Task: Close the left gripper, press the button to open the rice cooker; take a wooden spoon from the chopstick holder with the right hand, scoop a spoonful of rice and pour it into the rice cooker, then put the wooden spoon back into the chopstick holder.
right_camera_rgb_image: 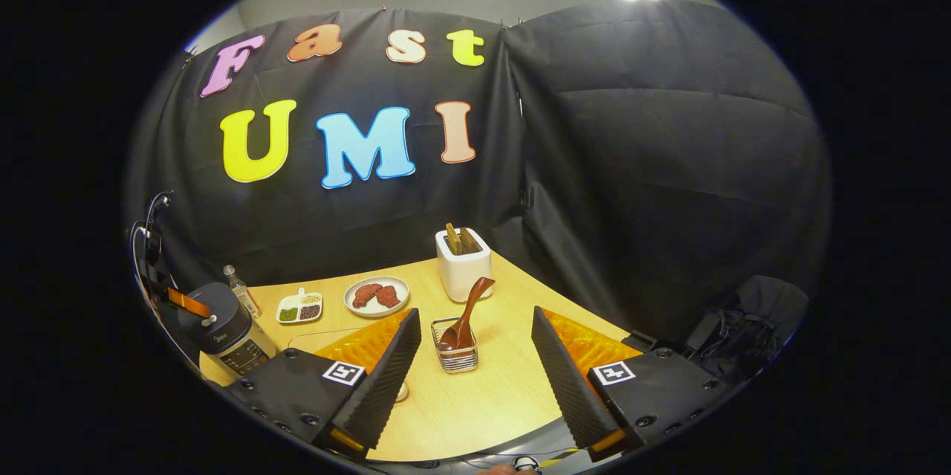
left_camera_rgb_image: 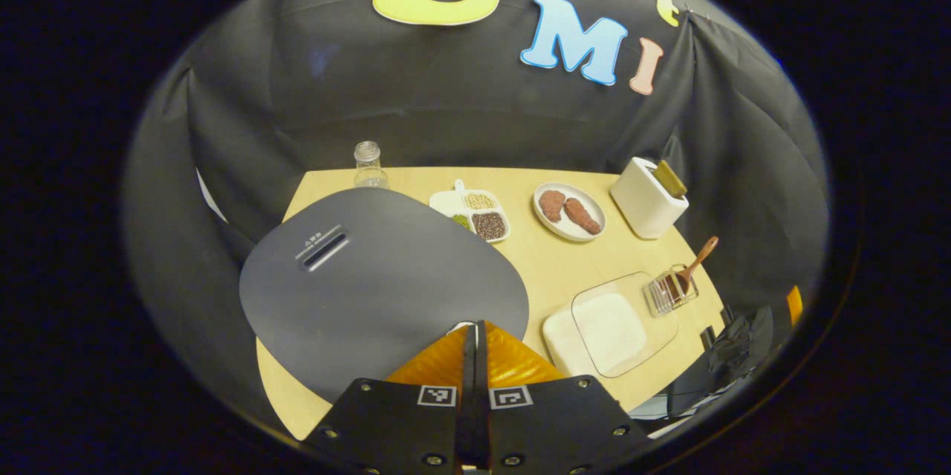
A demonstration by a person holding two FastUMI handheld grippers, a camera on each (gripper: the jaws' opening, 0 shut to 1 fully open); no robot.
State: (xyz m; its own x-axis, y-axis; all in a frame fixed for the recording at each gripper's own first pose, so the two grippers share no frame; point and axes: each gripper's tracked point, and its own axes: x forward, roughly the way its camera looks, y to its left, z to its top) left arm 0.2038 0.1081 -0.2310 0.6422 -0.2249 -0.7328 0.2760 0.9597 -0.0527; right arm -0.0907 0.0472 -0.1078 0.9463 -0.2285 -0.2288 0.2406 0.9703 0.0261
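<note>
The rice cooker has its dark grey lid down and lies just under my left gripper, which is shut with nothing between the fingers. Its tips hang over the lid's near edge; I cannot tell whether they touch it. In the right gripper view the cooker stands at the far left. The wire chopstick holder holds the wooden spoon, handle leaning up and right. My right gripper is open, short of the holder, one finger on each side. A clear box of white rice sits beside the holder.
On the wooden table stand a white box with sticks, a plate of reddish meat, a divided dish of beans and a small bottle. Black cloth walls close in behind and to the right. A dark bag lies off the table's right edge.
</note>
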